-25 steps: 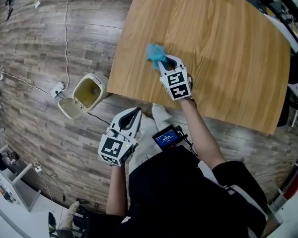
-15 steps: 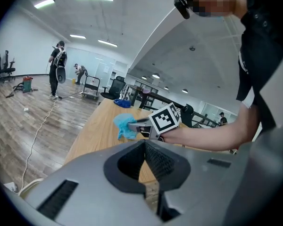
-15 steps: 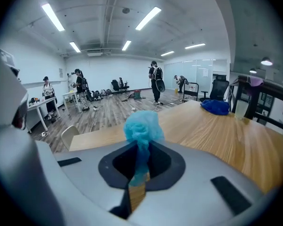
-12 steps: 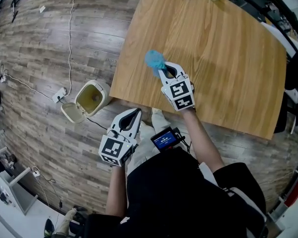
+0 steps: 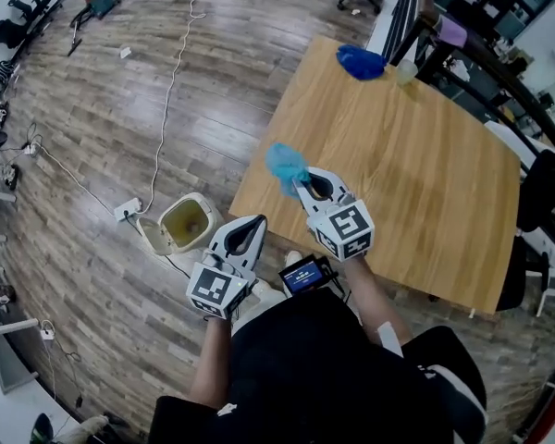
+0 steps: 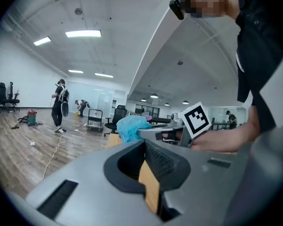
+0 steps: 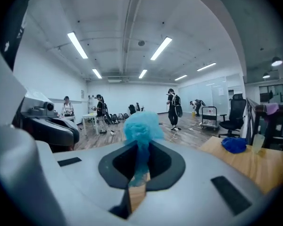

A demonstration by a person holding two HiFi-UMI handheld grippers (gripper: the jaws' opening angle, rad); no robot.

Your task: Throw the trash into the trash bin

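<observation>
Right gripper (image 5: 301, 185) clamping blue trash (image 5: 285, 165), over table (image 5: 416, 174) edge, open bin (image 5: 207, 209) nearby

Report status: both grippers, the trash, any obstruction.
Right gripper shut on blue trash, above table edge. Left gripper shut, empty. Trash bin open on floor, nothing blocking.

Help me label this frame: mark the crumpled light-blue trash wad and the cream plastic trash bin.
crumpled light-blue trash wad (image 5: 285, 165): head view, its middle.
cream plastic trash bin (image 5: 203, 202): head view, far rim.

Black shirt (image 5: 305, 377); grey left claw (image 5: 255, 222) and right claw (image 5: 300, 185) bear marker cubes (image 5: 342, 230).
</observation>
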